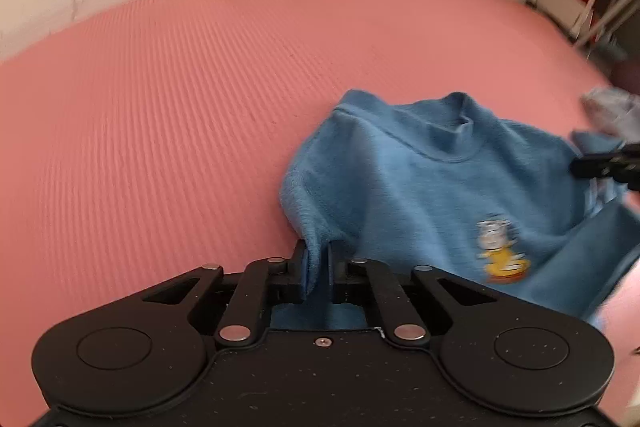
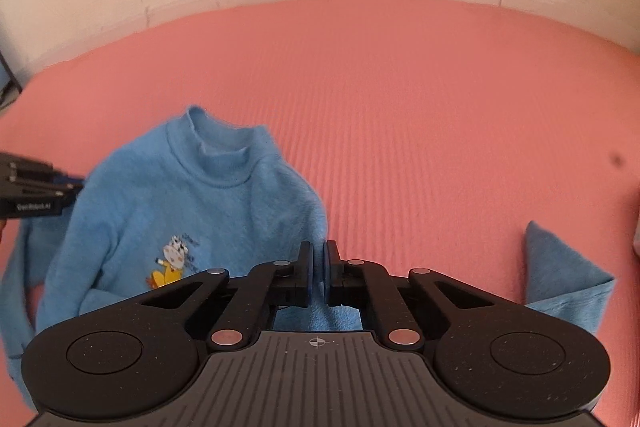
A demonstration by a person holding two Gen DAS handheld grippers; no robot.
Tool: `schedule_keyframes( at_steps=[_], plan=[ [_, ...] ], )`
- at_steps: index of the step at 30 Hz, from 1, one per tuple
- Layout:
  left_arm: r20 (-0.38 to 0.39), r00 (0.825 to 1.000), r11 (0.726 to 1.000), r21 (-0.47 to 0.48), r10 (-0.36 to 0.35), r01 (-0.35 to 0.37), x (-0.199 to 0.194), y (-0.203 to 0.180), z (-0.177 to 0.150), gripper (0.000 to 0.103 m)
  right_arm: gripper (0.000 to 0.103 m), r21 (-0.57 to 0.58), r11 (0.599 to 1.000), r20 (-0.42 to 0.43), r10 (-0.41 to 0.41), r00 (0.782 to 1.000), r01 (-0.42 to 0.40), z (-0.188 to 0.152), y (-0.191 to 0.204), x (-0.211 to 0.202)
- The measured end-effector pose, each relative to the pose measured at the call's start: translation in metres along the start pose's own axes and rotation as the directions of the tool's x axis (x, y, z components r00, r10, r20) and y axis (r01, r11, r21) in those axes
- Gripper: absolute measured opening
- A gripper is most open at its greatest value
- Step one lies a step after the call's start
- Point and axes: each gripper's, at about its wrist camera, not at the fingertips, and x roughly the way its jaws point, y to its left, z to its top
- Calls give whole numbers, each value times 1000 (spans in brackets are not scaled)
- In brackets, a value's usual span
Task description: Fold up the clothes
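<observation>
From the left wrist, I am seeing my left gripper (image 1: 319, 267) pinching a fold of the blue sweater (image 1: 440, 195), which is lying on the pink mat (image 1: 180, 115) toward 2 o'clock.

From the right wrist, my right gripper (image 2: 319, 269) is showing jaws nearly together, seemingly nipping sweater fabric; the collar (image 2: 218, 155) is sitting at 11 o'clock.

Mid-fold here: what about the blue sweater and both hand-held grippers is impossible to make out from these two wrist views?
- Blue sweater hem: hidden behind the left hand-held gripper body in the left view and the right hand-held gripper body in the right view.
- Cartoon print: motion-blurred in the left view.
- Sleeve: cut off by the gripper body in the right view.
- Grey cloth: blurred, cut by the left view's edge.
</observation>
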Motion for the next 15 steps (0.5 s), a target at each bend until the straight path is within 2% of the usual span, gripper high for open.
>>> schedule_keyframes(
  at_steps=[2,6,9,12,15],
  plan=[
    [-3,999,998,-32,-48,48,-16,-2,-4,2,4,5,1000,27,1,1000,-1,0,-1,-12],
    [-56,993,995,-20,-101,100,-43,-6,-21,2,3,8,1000,47,-4,999,4,-5,-6,-25],
    [-143,987,996,42,-76,83,-52,-9,-48,2,3,20,1000,25,-5,1000,4,-12,-10,-24],
    [-177,984,996,73,-33,47,-51,-7,-61,3,3,24,1000,-7,18,1000,-18,-18,-9,-17],
    [-160,987,1000,9,-19,21,-50,9,-60,6,4,13,999,-24,45,999,-45,-18,-5,-9]
  ],
)
